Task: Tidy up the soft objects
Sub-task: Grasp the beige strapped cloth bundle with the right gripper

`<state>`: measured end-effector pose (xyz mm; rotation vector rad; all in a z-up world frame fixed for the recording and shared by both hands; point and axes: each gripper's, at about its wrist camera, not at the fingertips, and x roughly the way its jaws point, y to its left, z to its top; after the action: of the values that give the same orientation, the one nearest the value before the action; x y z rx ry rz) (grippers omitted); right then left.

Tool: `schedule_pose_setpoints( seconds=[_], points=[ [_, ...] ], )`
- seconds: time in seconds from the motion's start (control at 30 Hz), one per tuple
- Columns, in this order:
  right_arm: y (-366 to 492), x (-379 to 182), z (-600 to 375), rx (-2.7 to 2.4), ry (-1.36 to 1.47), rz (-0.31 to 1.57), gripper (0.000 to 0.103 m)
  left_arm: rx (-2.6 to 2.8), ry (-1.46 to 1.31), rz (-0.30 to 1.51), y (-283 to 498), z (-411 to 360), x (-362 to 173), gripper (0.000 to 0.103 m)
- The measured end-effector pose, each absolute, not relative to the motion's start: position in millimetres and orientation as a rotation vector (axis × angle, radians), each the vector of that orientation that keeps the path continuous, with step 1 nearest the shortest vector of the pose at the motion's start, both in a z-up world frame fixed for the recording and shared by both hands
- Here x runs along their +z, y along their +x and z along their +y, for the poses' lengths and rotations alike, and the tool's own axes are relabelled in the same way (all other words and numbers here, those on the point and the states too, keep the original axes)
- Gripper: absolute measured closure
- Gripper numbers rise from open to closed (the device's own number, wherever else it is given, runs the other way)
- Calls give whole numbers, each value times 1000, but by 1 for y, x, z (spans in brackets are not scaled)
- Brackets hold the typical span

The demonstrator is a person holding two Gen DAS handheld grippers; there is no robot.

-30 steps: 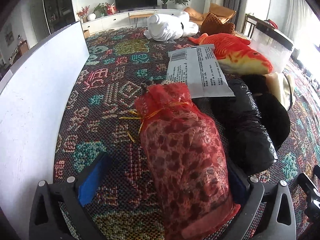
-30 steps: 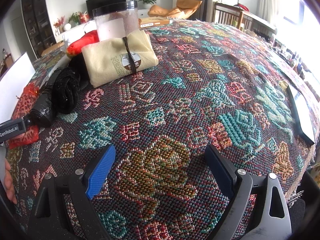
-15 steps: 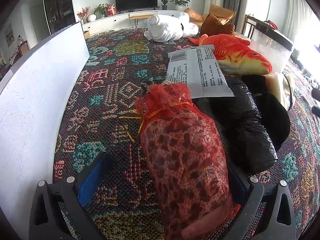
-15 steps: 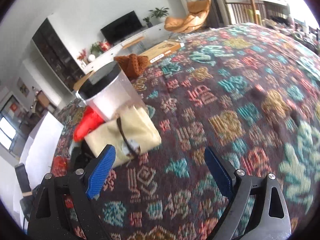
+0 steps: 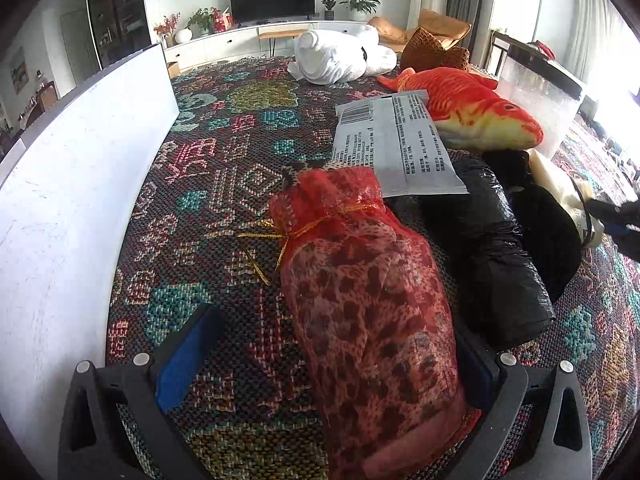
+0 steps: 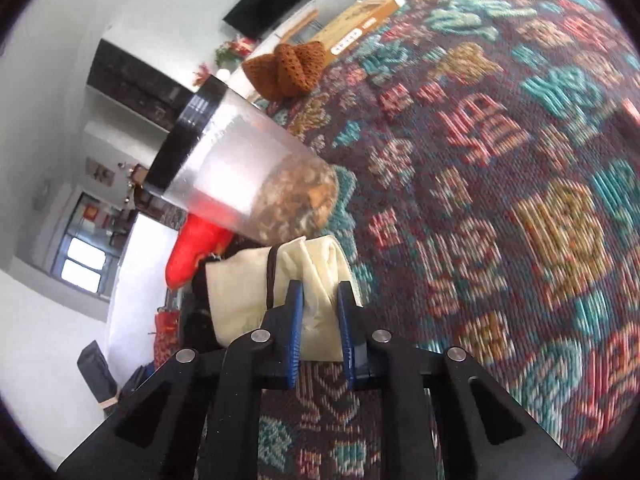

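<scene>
right now the right gripper (image 6: 318, 322) pinches a cream folded cloth bag with a dark band (image 6: 256, 284), while the left gripper (image 5: 320, 354) sits wide apart around a red mesh drawstring pouch (image 5: 360, 300).

the blue pads (image 6: 295, 320) are nearly closed on the cream bag's near corner; a clear plastic tub with a black lid (image 6: 224, 160) stands just beyond it on the patterned woven rug (image 6: 500, 200). the left jaws hold nothing tight, though the pouch lies between them. right of the pouch lies a black plastic bundle (image 5: 488, 256), a white printed mailer (image 5: 396, 144) resting on its far end, and an orange plush fish (image 5: 468, 108) farther off. a white board (image 5: 76, 184) stands at left.
</scene>
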<state>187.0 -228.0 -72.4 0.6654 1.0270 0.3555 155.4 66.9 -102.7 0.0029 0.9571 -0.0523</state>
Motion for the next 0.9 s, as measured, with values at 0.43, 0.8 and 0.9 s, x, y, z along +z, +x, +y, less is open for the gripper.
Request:
schedule_pose_setpoints(
  seconds=[0.43,0.8,0.9],
  points=[
    [94,-15,-225,83,303,1006,23,-52,4,957,155,67,-103,0],
    [167,-43,-176,-24,98,1012,24,-53,4,957,155,67,-103,0],
    [170,-67,-173,-82,37,1001,22,-52,5,958,155,66,-103,0]
  ],
)
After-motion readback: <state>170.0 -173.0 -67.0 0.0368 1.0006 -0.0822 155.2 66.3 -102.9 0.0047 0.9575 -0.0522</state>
